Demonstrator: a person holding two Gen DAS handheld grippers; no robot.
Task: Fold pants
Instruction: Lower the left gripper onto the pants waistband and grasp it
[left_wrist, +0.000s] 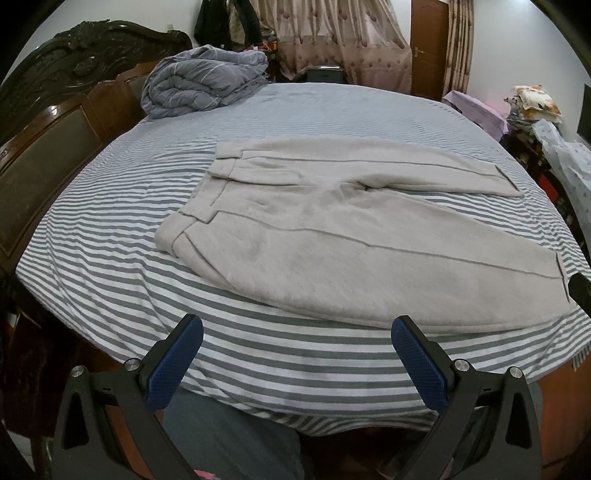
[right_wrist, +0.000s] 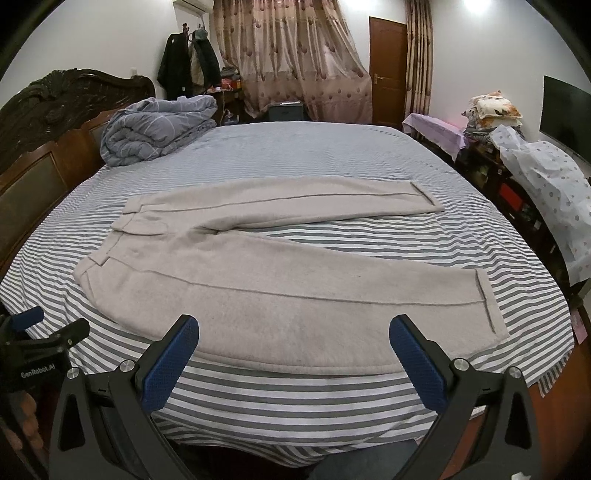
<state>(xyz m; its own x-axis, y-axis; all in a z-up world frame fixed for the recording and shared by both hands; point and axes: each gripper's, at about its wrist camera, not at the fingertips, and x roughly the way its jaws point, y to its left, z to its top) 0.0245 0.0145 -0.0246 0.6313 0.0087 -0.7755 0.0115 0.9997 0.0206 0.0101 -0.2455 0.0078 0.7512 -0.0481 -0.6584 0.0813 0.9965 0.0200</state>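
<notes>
Light beige pants (left_wrist: 332, 229) lie flat on the striped bed, waistband to the left, both legs spread apart toward the right; they also show in the right wrist view (right_wrist: 280, 266). My left gripper (left_wrist: 297, 336) is open and empty, held over the bed's near edge just short of the near leg. My right gripper (right_wrist: 293, 336) is open and empty, its tips over the near leg's lower edge. The left gripper shows at the left edge of the right wrist view (right_wrist: 40, 332). A dark part of the right gripper pokes in at the right of the left wrist view (left_wrist: 581, 291).
The grey-white striped sheet (left_wrist: 147, 206) covers the bed. A folded grey-blue quilt (left_wrist: 207, 81) lies at the far left corner by the dark wooden headboard (left_wrist: 55, 110). Cluttered furniture with pillows and bags (right_wrist: 517, 147) stands along the right side.
</notes>
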